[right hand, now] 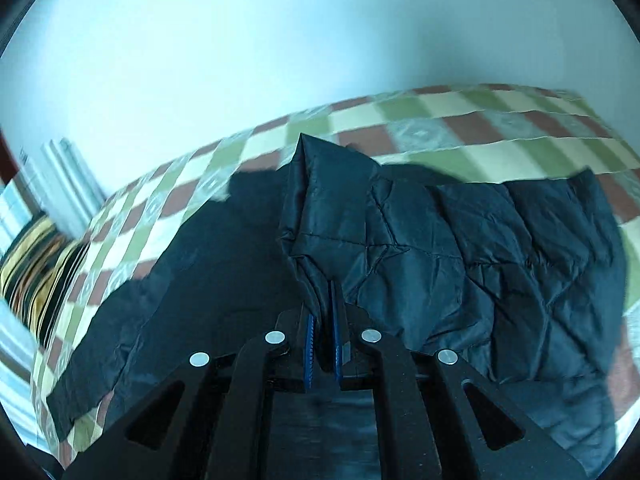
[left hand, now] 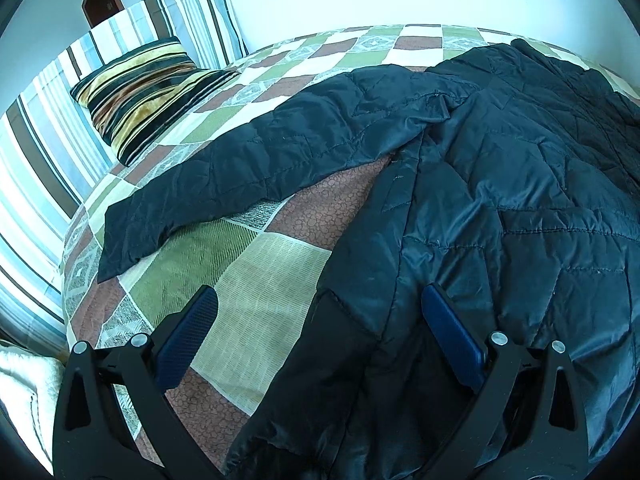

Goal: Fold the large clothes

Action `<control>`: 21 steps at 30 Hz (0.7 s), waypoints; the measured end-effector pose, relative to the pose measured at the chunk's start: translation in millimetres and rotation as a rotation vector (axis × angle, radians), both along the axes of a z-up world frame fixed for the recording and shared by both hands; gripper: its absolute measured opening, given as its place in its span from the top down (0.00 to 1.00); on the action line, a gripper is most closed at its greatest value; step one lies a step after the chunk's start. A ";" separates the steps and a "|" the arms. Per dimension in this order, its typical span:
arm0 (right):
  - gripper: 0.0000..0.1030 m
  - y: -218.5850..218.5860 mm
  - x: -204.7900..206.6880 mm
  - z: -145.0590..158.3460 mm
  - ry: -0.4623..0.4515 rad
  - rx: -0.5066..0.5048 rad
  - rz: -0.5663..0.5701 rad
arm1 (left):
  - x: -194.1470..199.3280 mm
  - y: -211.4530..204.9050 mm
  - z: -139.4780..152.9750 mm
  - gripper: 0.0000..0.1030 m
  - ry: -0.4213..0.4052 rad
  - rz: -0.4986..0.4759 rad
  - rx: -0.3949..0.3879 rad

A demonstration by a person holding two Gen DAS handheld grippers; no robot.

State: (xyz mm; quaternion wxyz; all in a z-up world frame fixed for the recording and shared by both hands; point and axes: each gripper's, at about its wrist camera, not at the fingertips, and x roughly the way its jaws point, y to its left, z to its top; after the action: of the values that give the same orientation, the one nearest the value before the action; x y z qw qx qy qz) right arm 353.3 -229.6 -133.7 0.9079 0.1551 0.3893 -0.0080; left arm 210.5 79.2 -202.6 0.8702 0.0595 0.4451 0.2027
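Observation:
A large black quilted jacket (left hand: 500,184) lies spread on the checked bedspread (left hand: 260,264), one sleeve (left hand: 224,172) stretched out to the left. My left gripper (left hand: 318,304) hovers open over the jacket's near left edge, with nothing between its blue pads (left hand: 452,336). In the right wrist view my right gripper (right hand: 323,320) is shut on a fold of the jacket (right hand: 332,208), which rises lifted and bunched in front of it. The rest of the jacket (right hand: 520,264) lies flat to the right and below.
A gold and black striped cushion (left hand: 144,92) leans on a blue striped pillow (left hand: 52,152) at the head of the bed. A pale wall (right hand: 280,48) runs behind the bed. A white blanket (left hand: 24,392) shows at the lower left.

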 end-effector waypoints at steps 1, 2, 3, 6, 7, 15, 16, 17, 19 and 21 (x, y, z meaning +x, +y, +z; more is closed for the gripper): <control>0.93 9.9 3.1 -3.6 0.003 0.001 0.027 | 0.0 0.0 -0.1 0.02 0.000 0.000 -0.001; 0.93 19.4 5.4 -7.4 0.011 0.000 0.051 | 0.1 0.1 -0.4 0.02 -0.001 0.000 -0.001; 0.94 30.9 8.2 -12.3 0.021 0.001 0.079 | 0.0 0.2 -0.7 0.02 -0.001 -0.001 -0.001; 0.94 57.1 12.6 -23.4 0.050 -0.012 0.144 | 0.0 -0.1 -1.0 0.02 -0.002 0.000 -0.003; 0.94 62.8 13.2 -26.0 0.057 -0.021 0.159 | 0.1 -0.1 -1.2 0.02 -0.002 0.000 -0.005; 0.93 112.5 26.0 -53.6 0.123 -0.059 0.263 | 0.4 -0.3 -2.2 0.02 -0.004 0.002 -0.006; 0.93 115.6 28.2 -55.0 0.125 -0.058 0.267 | 0.2 -0.2 -2.2 0.02 -0.004 0.002 -0.007; 0.93 119.2 30.4 -56.7 0.130 -0.056 0.273 | 0.5 -0.4 -2.4 0.02 -0.005 0.002 -0.006; 0.93 128.2 35.0 -60.9 0.143 -0.056 0.290 | 0.2 0.0 -2.1 0.02 -0.005 0.001 -0.007; 0.93 135.3 37.2 -65.9 0.154 -0.062 0.306 | 0.1 0.0 -2.2 0.02 -0.004 0.001 -0.008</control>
State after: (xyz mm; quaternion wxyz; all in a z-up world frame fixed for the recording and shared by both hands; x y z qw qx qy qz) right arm 390.6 -94.3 -199.6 0.8703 0.0650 0.4765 0.1063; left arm 210.7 79.2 -204.9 0.8712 0.0554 0.4441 0.2017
